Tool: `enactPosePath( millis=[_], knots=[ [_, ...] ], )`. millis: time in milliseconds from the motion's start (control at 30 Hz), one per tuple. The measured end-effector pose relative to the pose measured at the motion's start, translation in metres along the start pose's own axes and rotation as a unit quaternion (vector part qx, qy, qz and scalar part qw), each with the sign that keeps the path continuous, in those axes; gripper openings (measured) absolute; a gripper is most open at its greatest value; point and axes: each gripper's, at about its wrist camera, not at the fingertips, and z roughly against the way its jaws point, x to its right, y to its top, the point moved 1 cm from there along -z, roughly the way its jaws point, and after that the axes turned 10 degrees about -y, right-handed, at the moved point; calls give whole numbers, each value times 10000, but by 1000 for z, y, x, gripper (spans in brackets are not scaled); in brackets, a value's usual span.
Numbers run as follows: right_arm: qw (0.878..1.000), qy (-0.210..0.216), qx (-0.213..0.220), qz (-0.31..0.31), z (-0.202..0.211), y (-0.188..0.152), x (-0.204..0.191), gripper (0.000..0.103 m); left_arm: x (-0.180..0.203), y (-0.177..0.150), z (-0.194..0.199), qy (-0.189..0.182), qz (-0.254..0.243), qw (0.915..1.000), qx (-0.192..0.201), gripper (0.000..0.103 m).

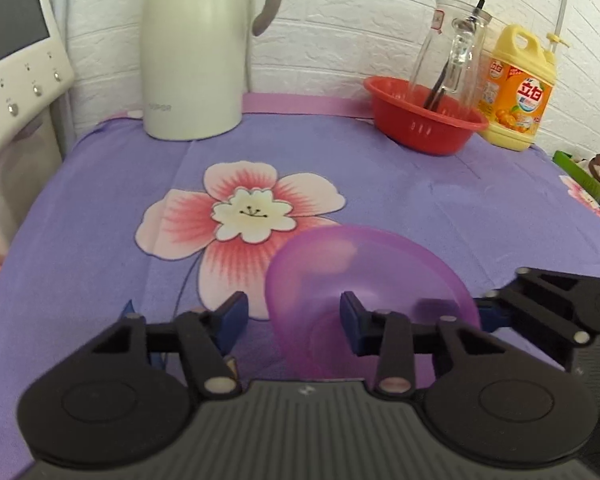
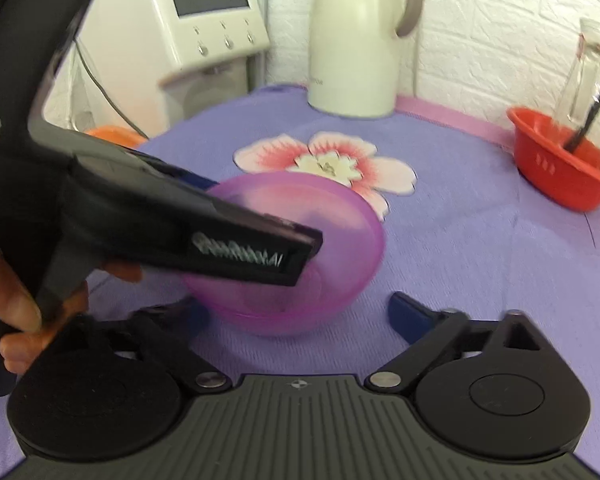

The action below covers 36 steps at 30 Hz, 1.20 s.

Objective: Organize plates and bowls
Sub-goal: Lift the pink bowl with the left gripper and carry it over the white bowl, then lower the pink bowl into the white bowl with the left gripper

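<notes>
Both tongs gaping apart: left gripper (image 1: 294, 316) straddling purple bowl (image 1: 364, 276) rim, right gripper (image 2: 300, 312) crowding behind; bowl risking getting knocked, tipping.

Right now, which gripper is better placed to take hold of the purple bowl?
Left. The left gripper stands open astride the purple bowl's near rim, one finger inside. The right gripper, also open, sits short of it.

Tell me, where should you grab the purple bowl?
Pinch the thin rim of the purple bowl, one finger inside and one outside. It sits upright and open, too wide to span. The left hand-held gripper already straddles the near wall, so close there.
</notes>
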Motion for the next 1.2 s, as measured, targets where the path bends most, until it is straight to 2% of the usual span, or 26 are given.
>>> enactPosePath(
  millis=[67, 200, 300, 433, 533, 633, 800, 967, 1100, 1167, 1200],
  knots=[
    [10000, -31, 37, 35, 5, 4, 1, 103, 7, 2, 7, -67, 44, 9999, 70, 39],
    [9995, -123, 271, 87, 34, 7, 3, 103, 36, 8, 32, -96, -196, 9994, 259, 39],
    [9990, -166, 418, 85, 71, 7, 10, 103, 67, 9, 57, -268, -301, 9983, 419, 39],
    [9977, -279, 599, 159, 135, -1, 18, 103, 126, -2, 96, -602, -508, 9953, 566, 40],
    [9970, -431, 632, 141, 188, -21, 25, 103, 167, -22, 118, -816, -591, 9932, 580, 39],
    [9965, -594, 593, 51, 233, -52, 32, 103, 207, -51, 133, -1202, -579, 9900, 458, 39],
    [9967, -736, 302, -141, 289, -114, 38, 103, 264, -107, 143, -1569, -663, 9852, 185, 40],
    [9961, -857, 6, -205, 316, -162, 37, 103, 299, -148, 144, -1737, -667, 9825, -84, 40],
    [9963, -796, -67, -325, 318, -182, 38, 103, 310, -166, 138, -1620, -802, 9833, -206, 42],
    [9963, -760, -90, -397, 315, -187, 38, 103, 311, -172, 135, -1519, -865, 9843, -234, 46],
    [9961, -764, -131, -418, 315, -191, 39, 103, 310, -173, 134, -1580, -848, 9834, -265, 51]
  ],
)
